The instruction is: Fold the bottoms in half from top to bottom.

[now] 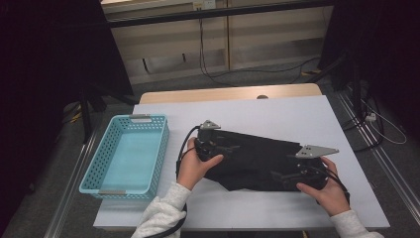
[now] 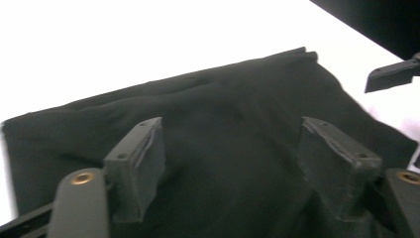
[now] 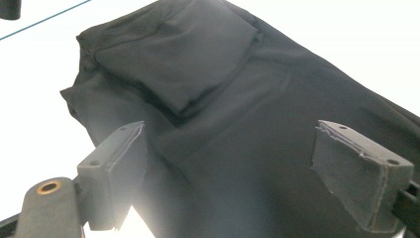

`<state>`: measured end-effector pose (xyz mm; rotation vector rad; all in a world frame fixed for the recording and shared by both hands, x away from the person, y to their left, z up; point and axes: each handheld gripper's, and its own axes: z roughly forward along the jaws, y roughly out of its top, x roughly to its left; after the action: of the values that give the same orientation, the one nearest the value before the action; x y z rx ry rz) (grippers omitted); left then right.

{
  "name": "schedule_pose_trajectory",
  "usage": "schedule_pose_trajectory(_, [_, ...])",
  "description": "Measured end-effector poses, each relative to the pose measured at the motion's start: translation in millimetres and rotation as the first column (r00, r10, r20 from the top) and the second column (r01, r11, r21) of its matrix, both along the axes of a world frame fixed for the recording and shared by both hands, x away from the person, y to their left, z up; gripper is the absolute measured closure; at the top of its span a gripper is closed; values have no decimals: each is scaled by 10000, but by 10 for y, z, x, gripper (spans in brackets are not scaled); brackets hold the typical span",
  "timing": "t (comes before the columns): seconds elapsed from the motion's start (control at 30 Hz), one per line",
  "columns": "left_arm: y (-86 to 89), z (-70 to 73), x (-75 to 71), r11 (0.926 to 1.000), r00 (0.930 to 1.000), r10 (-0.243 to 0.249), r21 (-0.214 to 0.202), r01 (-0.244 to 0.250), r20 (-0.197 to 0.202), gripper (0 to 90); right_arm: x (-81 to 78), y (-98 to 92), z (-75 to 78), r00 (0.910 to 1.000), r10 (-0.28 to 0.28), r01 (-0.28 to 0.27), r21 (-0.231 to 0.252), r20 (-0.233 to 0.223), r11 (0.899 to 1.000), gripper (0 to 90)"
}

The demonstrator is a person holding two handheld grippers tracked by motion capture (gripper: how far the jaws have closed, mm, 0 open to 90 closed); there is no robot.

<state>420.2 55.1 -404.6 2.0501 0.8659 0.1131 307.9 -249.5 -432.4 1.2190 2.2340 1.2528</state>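
Black cloth (image 1: pixel 257 158) lies flat on the white sheet (image 1: pixel 277 111) in front of you, spread from your left gripper (image 1: pixel 225 147) across to your right gripper (image 1: pixel 285 177), a little right of the sheet's middle. In the right gripper view the cloth (image 3: pixel 257 124) shows a sewn patch, like a pocket, on its far part. Your left jaws stand wide over the cloth (image 2: pixel 223 148) with nothing pinched between the pads (image 2: pixel 148 158); the fabric passes under them. Your right jaws also stand wide above the cloth, pads (image 3: pixel 124 168) clear of it.

To your left sits a blue basket (image 1: pixel 161 144), its long side running away from you, just beside your left hand (image 1: pixel 194 166) and apart from the cloth. Its near wall lies close to the sheet's front corner. Your left cable loops between the basket and the cloth's left edge.

Bare sheet is open beyond the cloth up to the wooden table edge (image 1: pixel 228 93), and a narrower strip lies between the cloth and the front edge where your sleeves come in. To the right of your right hand (image 1: pixel 327 191) the sheet runs on a short way before it ends. Off the table, cables trail on the floor at the right and behind.
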Motion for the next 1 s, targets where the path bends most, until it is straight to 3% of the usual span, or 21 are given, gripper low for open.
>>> schedule_pose_trajectory(0.17, [218,-33,18,9977,9980,626,247,-626,11,202,83,156,-26,9997,224,-223,-104,20,9997,203])
schedule_pose_trajectory(0.43, [447,-81,-5,9906,9930,1181,694,-1175,-46,178,203,403,-69,9961,883,-881,-387,23,9954,423])
schedule_pose_trajectory(0.53, [504,-107,-18,9872,9902,1399,784,-1392,-31,175,242,480,-90,9938,1090,-1100,-586,-197,9922,491])
schedule_pose_trajectory(0.57, [523,-109,-21,9869,9904,1380,859,-1368,-74,172,264,518,-102,9929,1179,-1188,-762,-172,9900,549])
schedule_pose_trajectory(0.73, [593,-124,-29,9834,9868,1612,866,-1594,-138,168,287,580,-114,9923,1237,-1238,-1030,-71,9869,623])
schedule_pose_trajectory(0.83, [619,-136,-29,9807,9847,1739,935,-1720,-133,166,284,636,-147,9888,1488,-1492,-1280,-128,9805,667])
schedule_pose_trajectory(0.9, [625,-140,-31,9810,9843,1755,880,-1731,-204,166,284,678,-179,9864,1634,-1638,-1700,-168,9717,723])
schedule_pose_trajectory(1.0, [634,-133,-36,9797,9825,1849,835,-1825,-223,164,293,706,-206,9846,1735,-1743,-1921,-214,9658,815])
